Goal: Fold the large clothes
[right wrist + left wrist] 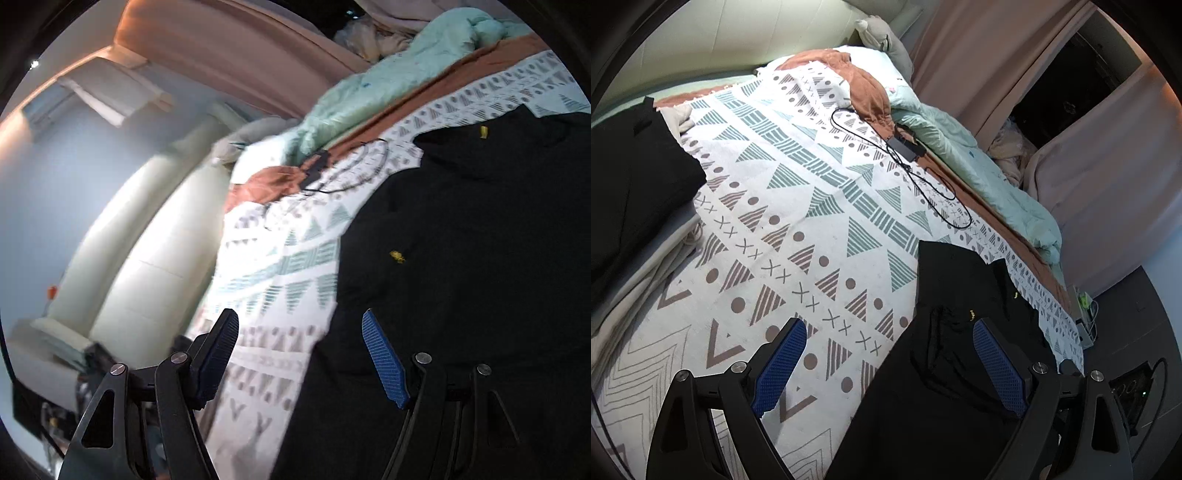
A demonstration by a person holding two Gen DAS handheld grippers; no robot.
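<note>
2 grippers hang over the bed (798,206), jaws spread and pinching nothing: left gripper (886,354) and right gripper (301,350) above a black hoodie (480,258)

Home bedroom: bed (798,221), curtains (979,62)

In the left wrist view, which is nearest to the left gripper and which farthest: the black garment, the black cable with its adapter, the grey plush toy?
From the left gripper:
1. Black garment, lying right by the fingers, on the right.
2. Black cable with its adapter, mid-bed, near the right edge.
3. Grey plush toy, at the head of the bed, far end.
</note>
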